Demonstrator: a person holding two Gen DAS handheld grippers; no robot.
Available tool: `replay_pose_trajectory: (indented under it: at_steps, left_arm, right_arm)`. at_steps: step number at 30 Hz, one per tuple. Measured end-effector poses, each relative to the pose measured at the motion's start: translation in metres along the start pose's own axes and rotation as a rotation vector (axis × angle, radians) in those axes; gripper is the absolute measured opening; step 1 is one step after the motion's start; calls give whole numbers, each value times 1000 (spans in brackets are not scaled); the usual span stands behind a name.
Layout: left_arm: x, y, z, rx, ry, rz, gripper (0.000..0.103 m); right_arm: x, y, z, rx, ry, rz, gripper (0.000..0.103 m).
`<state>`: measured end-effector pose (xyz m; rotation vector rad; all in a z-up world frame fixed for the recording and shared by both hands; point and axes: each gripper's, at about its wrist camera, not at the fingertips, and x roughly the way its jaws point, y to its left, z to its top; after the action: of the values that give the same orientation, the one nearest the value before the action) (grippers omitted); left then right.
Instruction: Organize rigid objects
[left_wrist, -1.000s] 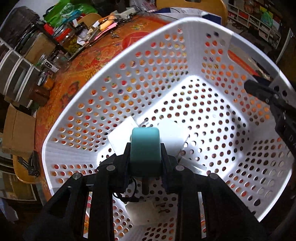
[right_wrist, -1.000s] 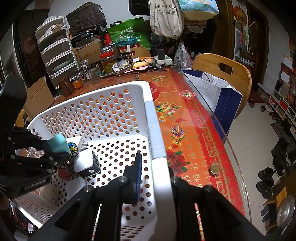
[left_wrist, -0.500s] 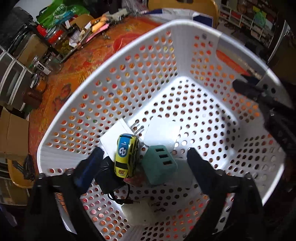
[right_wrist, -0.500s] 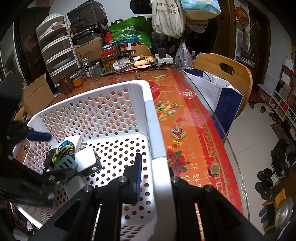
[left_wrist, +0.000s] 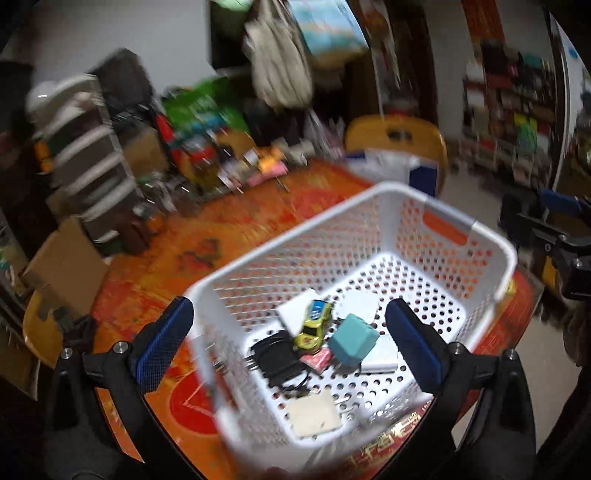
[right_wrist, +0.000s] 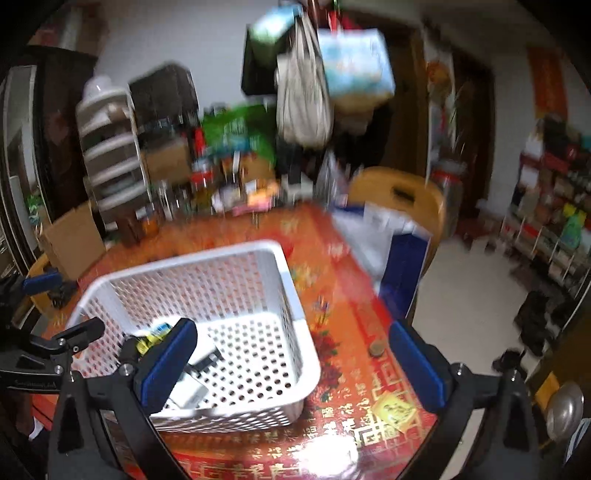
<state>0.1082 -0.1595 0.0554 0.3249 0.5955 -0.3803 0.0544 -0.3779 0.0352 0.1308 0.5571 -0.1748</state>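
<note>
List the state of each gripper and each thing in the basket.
left gripper: jaws just opened wide, empty
right gripper: jaws just opened wide, empty
basket: upright on the table
teal charger: lying loose in the basket
toy car: resting on its wheels
black adapter: lying flat, cord trailing

Motion blur smears the clutter at the far end of the table (right_wrist: 332, 280) in both views, so nothing there can be told apart. In the right wrist view, a blue gripper pad (right_wrist: 166, 365) hides most of what lies inside the basket (right_wrist: 288, 295).
</note>
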Motion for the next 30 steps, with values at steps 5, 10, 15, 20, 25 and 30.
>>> replay_pose_trajectory:
  at_steps: [5, 10, 15, 20, 25, 30]
  left_arm:
    - [-97, 37, -44, -113, -161, 61, 103]
    - [-179, 57, -86, -168, -274, 193, 103]
    - [-200, 59, -99, -190, -267, 154, 103]
    - [-167, 48, -104, -192, -177, 112, 103]
    - [-130, 21, -109, -155, -88, 82, 103]
    - [-126, 11, -106, -148, -101, 82, 103]
  right_arm:
    - [-74, 34, -21, 8, -107, 86, 103]
    - [-131, 68, -45, -42, -132, 141, 103]
    - [-154, 98, -54, -128, -129, 126, 103]
    - [-132, 94, -59, -111, -54, 111, 103]
    - [-104, 82, -65, -76, 17, 105, 103]
    - [-103, 79, -69, -84, 19, 108, 103]
